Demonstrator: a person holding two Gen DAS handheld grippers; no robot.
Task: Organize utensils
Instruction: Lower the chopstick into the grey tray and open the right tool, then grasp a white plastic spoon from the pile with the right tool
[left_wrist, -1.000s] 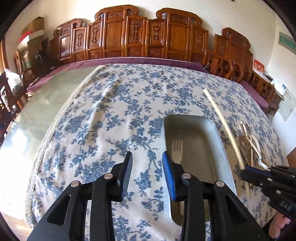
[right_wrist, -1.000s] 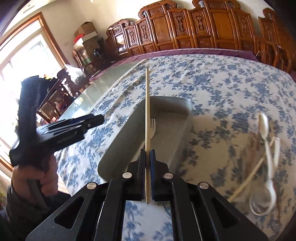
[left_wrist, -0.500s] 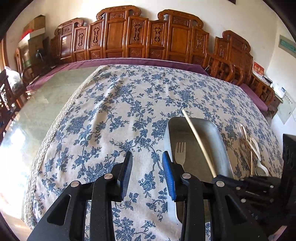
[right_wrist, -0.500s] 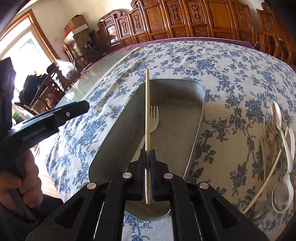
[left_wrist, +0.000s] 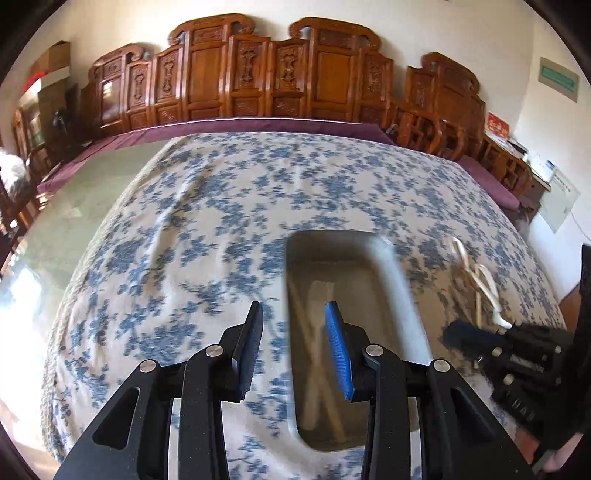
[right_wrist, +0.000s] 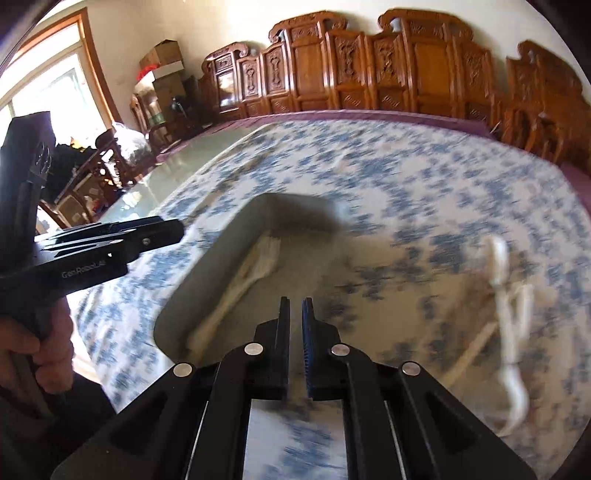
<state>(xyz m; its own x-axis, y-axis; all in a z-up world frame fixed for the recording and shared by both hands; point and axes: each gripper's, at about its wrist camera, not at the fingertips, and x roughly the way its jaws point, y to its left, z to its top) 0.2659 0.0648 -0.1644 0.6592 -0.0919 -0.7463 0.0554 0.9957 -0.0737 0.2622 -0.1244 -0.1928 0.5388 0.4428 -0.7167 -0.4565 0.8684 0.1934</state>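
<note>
Two utensils in the grey tray (right_wrist: 207, 291): pale fork (right_wrist: 266, 258) and chopstick (left_wrist: 306, 321), lying lengthwise, crossing near the tray's near end in the left wrist view. Blurred, so finer detail cannot be told. More white cutlery (right_wrist: 506, 295) loose on the blue-flowered tablecloth (left_wrist: 221, 221), well apart from the tray on its right side.

Right gripper (right_wrist: 293, 306) angled down over the tray's near right rim; jaws opening, a narrow slit between them, nothing in the gap, pads touching nothing. Seen from the left wrist view as a dark blurred shape (left_wrist: 465, 336) right of the tray, beside the loose cutlery.

Left gripper (left_wrist: 293, 321) also tilted downward, poised above the tray's left wall and the cloth beside it; fingers parted to a moderate gap, empty, clamped on nothing. From the right wrist view, held level at the left (right_wrist: 173, 230), clear of the tray, a hand (right_wrist: 33, 350) wrapped round its handle.
</note>
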